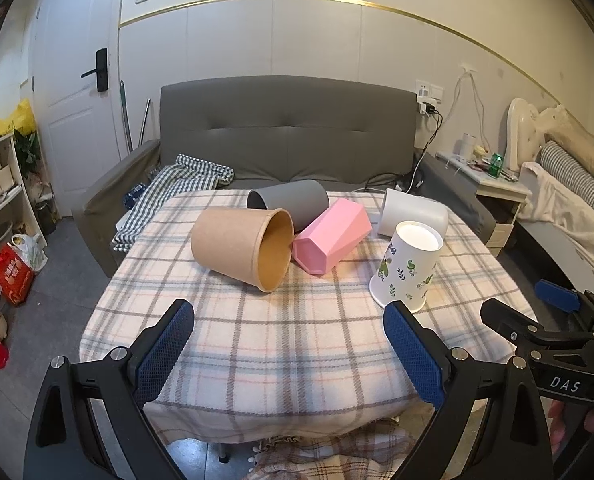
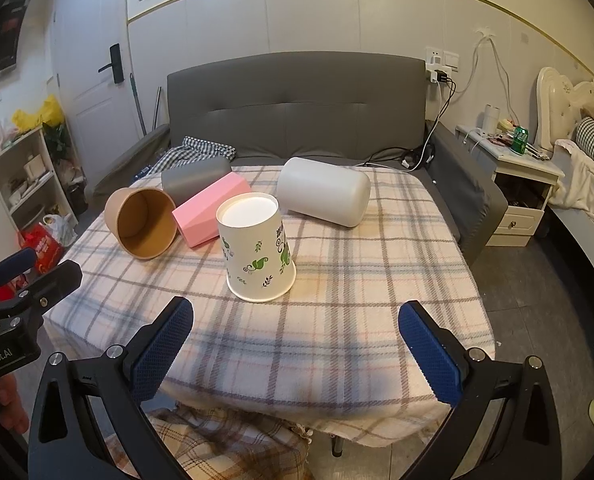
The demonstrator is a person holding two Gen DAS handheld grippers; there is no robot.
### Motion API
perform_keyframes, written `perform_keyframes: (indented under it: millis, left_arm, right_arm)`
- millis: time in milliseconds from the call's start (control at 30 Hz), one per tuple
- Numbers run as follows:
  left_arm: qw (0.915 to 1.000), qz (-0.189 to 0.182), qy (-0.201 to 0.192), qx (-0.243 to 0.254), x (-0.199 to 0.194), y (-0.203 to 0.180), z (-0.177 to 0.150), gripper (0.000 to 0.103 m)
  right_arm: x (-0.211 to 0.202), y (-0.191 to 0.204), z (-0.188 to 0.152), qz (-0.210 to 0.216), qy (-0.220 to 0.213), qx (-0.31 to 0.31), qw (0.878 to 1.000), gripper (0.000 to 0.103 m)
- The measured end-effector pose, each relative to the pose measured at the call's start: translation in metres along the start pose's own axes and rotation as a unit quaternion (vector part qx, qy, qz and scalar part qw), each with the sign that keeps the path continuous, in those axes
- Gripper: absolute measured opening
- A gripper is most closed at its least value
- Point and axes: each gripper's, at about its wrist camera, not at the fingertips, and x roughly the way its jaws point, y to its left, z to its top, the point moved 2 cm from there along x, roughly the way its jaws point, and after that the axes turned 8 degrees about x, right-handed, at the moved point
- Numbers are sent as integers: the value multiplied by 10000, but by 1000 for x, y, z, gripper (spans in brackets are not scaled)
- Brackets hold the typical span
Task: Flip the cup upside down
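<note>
1. the white paper cup printed with green leaves stands upside down on the plaid-cloth worktop, wide rim on the cloth and white base facing up; in the left wrist view the same cup sits at the near right of the group.
2. the left gripper hovers over the near edge of the worktop with its blue-padded jaws wide apart, holding nothing.
3. the right gripper hangs likewise over the near edge, jaws spread apart and empty, the cup well beyond its tips.
4. a brown kraft paper cup lies on its side at the left, its open mouth facing right and towards the near edge.
5. a pink faceted plastic cup lies on its side just beside the brown one, between it and the printed cup.
6. a dark grey cylindrical cup lies on its side behind the pink one, touching it.
7. a white rounded plastic cup lies on its side at the far right.
8. a grey sofa stands beyond the worktop.
</note>
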Motion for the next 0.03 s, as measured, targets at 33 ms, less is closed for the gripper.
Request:
perform_keyframes:
  millis: [33]
  left_arm:
    - [10000,-1,0,0,0,0,0,98]
  right_arm:
    - [0,0,0,2,4,3,10000,103]
